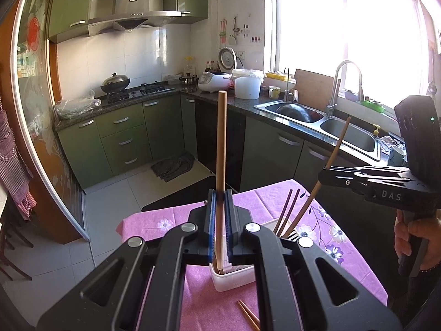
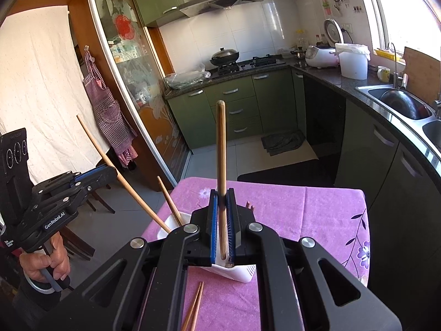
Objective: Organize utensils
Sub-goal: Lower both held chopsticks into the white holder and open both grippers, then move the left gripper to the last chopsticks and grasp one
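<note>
Now I have a chopstick clamped upright in each hand: left tongs (image 1: 219,215) pinch one chopstick (image 1: 221,149), right tongs (image 2: 223,218) another (image 2: 221,149), both above the white holder (image 1: 231,278) at six o'clock. Next, I judge, I lower each tip into it.

The left gripper (image 1: 220,209) clamps a pale wooden chopstick (image 1: 221,143) upright between its blue pads, the lower end over a white holder (image 1: 234,278) on the purple flowered tablecloth (image 1: 154,223). To the fingers' right, the right gripper (image 1: 328,171) grips another chopstick (image 1: 335,151), slanted.
</note>
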